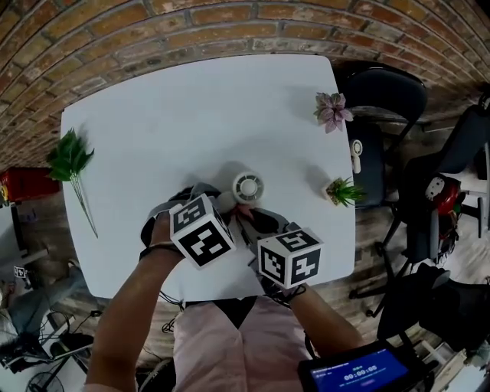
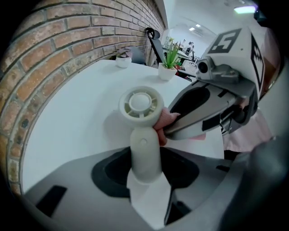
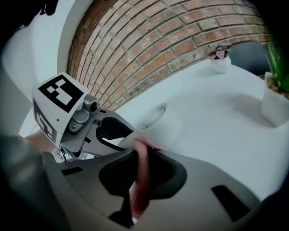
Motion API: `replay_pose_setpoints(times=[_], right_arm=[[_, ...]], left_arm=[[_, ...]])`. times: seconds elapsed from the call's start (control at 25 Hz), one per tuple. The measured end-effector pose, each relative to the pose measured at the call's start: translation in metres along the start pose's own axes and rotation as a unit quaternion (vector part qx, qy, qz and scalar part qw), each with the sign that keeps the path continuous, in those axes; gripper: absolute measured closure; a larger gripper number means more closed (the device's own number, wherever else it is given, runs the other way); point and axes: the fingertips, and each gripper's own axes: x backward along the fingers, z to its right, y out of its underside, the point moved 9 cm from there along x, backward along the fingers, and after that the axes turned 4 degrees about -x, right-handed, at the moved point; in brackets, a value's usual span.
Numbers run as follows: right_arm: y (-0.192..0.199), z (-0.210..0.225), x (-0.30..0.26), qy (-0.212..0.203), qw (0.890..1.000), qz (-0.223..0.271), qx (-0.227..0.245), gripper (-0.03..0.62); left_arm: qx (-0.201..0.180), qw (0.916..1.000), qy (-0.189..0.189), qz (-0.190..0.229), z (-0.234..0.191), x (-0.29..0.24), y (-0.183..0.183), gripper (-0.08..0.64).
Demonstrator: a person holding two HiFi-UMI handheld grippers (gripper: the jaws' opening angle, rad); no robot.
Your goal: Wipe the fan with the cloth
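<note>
A small white hand fan (image 1: 247, 187) stands near the middle of the white table (image 1: 153, 122). Its handle (image 2: 144, 153) sits between the jaws of my left gripper (image 2: 145, 169), which is shut on it, with the round fan head (image 2: 141, 103) above. My right gripper (image 3: 137, 180) is shut on a pink cloth (image 3: 141, 171). The cloth (image 2: 165, 121) presses against the right side of the fan head, just under its rim. In the head view both marker cubes hide most of the jaws; the left gripper (image 1: 223, 205) and right gripper (image 1: 256, 223) meet at the fan.
A green leafy sprig (image 1: 70, 159) lies at the table's left edge. A pink flower pot (image 1: 332, 109) and a small green plant (image 1: 344, 191) stand along the right edge. A black chair (image 1: 387, 96) is beyond that edge, and a brick wall (image 1: 191, 23) runs behind the table.
</note>
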Motion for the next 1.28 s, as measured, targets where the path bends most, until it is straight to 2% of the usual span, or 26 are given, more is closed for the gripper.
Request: replay_pose_setpoints(times=[0.68, 1.28], right_arm=[[0.003, 0.018, 0.022, 0.018, 0.999, 0.002, -0.031, 0.554], [0.006, 0.034, 0.033, 0.033, 0.999, -0.001, -0.026, 0.554]], left_arm=[[-0.048, 0.9988, 0.007, -0.005, 0.001, 0.001, 0.002, 0.357], [-0.143, 0.9884, 0.027, -0.045, 0.002, -0.001, -0.006, 0.353]])
